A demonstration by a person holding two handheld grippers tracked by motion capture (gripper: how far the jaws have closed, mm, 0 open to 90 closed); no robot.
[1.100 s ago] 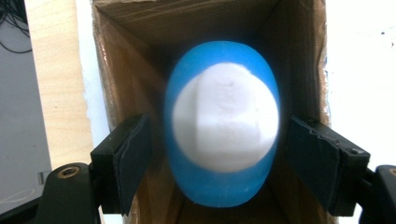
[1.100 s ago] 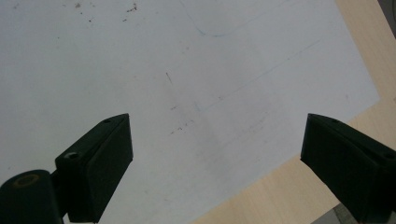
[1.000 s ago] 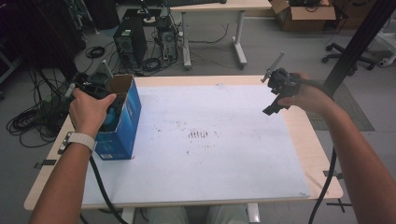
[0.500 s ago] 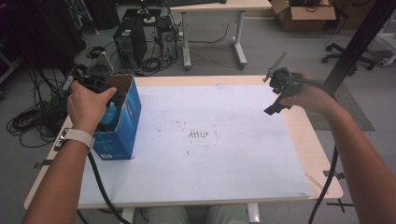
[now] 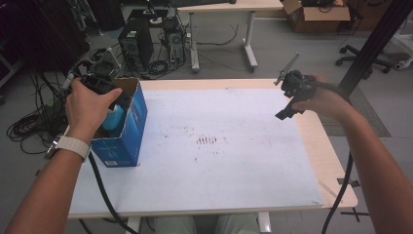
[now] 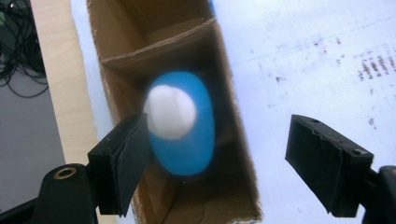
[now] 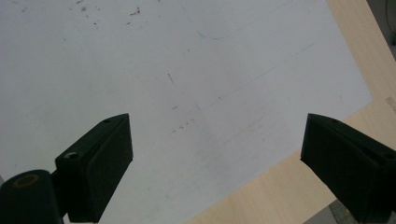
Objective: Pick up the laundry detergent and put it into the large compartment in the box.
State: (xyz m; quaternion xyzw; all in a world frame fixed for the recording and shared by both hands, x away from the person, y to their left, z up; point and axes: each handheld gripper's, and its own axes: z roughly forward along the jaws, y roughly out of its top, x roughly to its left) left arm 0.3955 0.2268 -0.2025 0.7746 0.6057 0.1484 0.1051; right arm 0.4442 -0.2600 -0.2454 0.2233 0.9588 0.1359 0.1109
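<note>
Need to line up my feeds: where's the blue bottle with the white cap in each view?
High view: the blue bottle stands inside the open blue box at the table's left edge, mostly hidden by the left hand.
Left gripper view: centre-left, seen from above, blurred, white cap up, inside the box's cardboard compartment, between the open jaws.
Right gripper view: not in it.
Shared landmark: the white sheet covering the table.

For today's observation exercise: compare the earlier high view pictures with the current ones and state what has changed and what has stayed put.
Very little changed. The left gripper shifted slightly over the open blue box, its jaws wide open above the blue bottle inside; nothing was taken hold of or let go. The right gripper remains open in the air over the white sheet, and the box has not moved.
</note>
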